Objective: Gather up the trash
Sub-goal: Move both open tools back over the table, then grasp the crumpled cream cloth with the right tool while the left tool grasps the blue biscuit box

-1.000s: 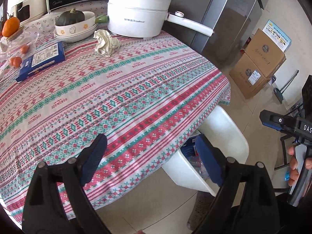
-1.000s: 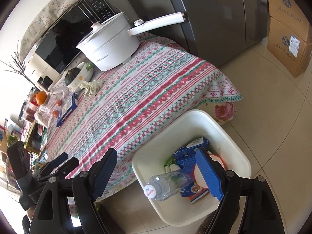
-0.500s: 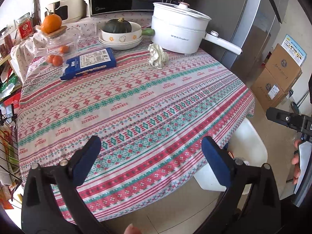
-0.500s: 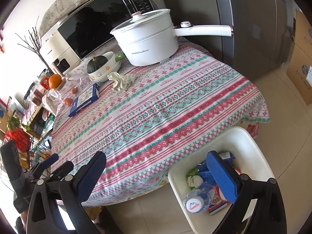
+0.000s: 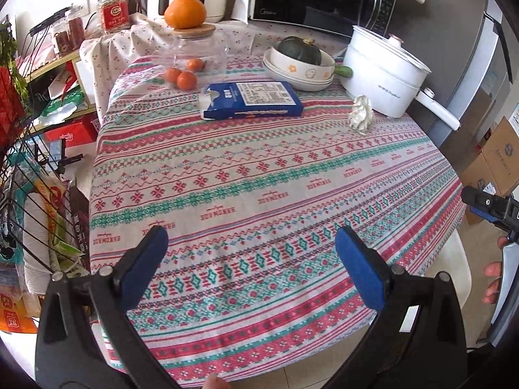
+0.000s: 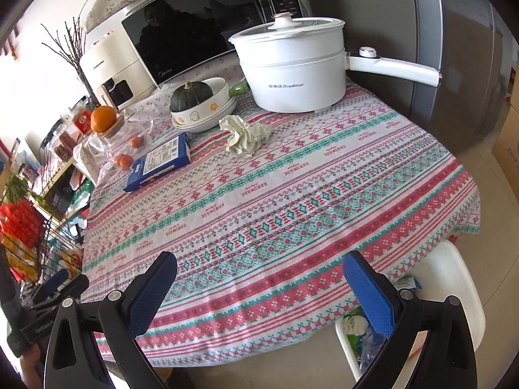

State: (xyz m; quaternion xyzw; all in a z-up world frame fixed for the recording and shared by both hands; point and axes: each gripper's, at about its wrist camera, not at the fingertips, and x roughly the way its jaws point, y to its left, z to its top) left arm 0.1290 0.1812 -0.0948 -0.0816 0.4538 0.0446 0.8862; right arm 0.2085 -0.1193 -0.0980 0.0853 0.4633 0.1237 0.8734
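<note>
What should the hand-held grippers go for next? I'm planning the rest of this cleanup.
Probably reach the right hand-held gripper, open and empty, toward the crumpled tissue beside the white pot. It lies loose on the tablecloth, and the bin already holds other trash.

Scene was brightly daylit from upper left; frames were sharp, with heavy fisheye bending and dark corners.

I hold the left gripper [image 5: 249, 253] tilted downward, its jaws just opened wide with nothing between the blue pads [image 5: 356, 275]. The right gripper [image 6: 259, 278] tilts down alike, jaws wide and empty. My fingers [image 5: 494, 278] show at the left view's right edge.
</note>
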